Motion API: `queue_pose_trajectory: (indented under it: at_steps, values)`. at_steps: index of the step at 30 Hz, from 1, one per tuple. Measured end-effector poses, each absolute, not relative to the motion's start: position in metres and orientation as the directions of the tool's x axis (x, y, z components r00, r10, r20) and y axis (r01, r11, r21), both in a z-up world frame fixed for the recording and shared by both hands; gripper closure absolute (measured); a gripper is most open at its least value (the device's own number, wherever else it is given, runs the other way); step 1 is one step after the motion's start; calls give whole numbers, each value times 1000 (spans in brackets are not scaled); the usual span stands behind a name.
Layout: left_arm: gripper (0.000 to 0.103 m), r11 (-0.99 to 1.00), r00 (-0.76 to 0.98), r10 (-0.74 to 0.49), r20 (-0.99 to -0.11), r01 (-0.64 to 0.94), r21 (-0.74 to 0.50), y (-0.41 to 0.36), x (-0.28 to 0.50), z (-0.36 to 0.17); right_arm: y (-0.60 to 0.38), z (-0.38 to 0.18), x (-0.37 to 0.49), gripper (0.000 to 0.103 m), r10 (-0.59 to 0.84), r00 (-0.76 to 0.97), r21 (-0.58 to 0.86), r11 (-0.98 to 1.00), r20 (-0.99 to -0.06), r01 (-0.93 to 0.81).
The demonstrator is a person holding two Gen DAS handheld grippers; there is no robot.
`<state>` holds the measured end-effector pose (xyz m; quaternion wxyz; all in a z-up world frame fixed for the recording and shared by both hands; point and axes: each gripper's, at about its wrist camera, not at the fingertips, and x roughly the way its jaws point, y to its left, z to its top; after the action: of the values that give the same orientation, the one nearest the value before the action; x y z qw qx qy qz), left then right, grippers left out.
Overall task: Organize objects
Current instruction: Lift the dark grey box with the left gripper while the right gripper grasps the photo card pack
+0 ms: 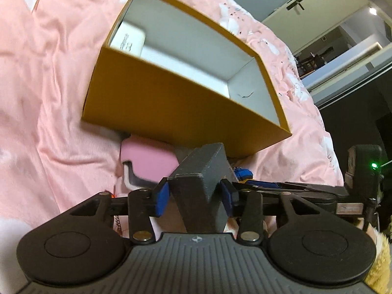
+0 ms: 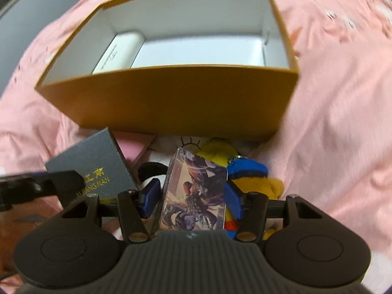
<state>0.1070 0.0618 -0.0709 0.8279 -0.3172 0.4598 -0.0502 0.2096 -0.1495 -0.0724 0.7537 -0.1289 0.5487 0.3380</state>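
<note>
Hiding behind box (image 2: 171,98): plush toys (image 2: 247,171).

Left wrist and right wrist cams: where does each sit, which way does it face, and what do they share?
Left wrist: on the left claw, looking forward and down over a pink bedspread at the orange box; its blue pads clamp a grey box.
Right wrist: on the right claw, facing down at the orange box's open top; pads grip an illustrated card box, plush toys behind.
Shared: the orange box, a white item inside it, the grey box, the bedspread.
</note>
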Motion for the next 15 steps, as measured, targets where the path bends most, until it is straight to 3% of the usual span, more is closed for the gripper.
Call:
queue_pose_trajectory:
  at_steps: [7, 15]
  values:
    - [61, 838, 578, -329, -747, -186, -513, 63, 107, -58, -126, -84, 208, 42, 285, 176, 74, 690, -942, -720]
    - [60, 852, 547, -342, -764, -163, -497, 57, 112, -60, -140, -75, 212, 60, 306, 134, 118, 682, -943, -722]
